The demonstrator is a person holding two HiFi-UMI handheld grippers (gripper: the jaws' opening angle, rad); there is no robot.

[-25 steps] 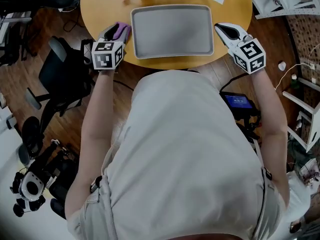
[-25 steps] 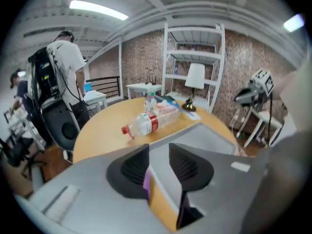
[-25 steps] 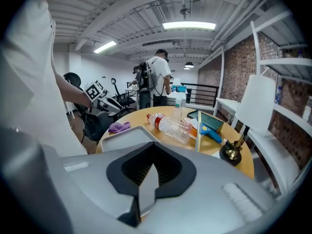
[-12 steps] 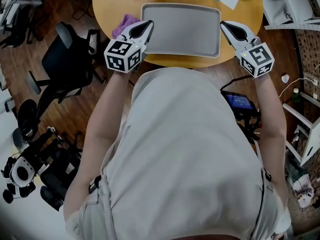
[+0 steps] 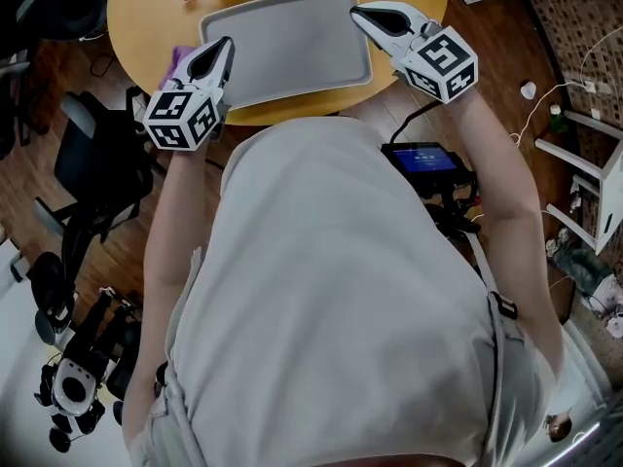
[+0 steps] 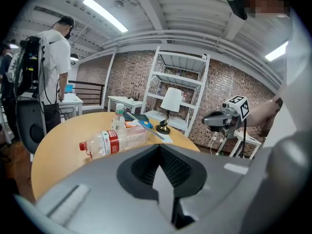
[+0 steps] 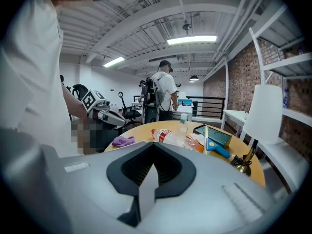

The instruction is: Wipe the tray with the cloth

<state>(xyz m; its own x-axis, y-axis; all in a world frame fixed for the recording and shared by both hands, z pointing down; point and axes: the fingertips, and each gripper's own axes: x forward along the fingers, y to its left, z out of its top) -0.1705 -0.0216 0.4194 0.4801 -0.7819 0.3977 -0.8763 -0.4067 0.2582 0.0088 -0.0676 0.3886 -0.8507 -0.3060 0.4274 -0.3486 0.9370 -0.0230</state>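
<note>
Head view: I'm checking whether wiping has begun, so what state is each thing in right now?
Tray: flat on the table, nothing in it.
Cloth: bunched up on the table left of the tray, not held.
Bottle: lying on its side, cap on.
Left claw: shut, nothing seen in it.
Right claw: shut, nothing seen in it.

1. Plastic bottle (image 6: 117, 139) on the table: a red label (image 6: 112, 141) wraps it; the print is too small to read.
2. Left marker cube (image 5: 183, 118) on the left gripper (image 5: 224, 49) and right marker cube (image 5: 446, 63) on the right gripper (image 5: 362, 13): black-and-white square patterns only, with no letters or numbers.
3. No other legible text.
</note>
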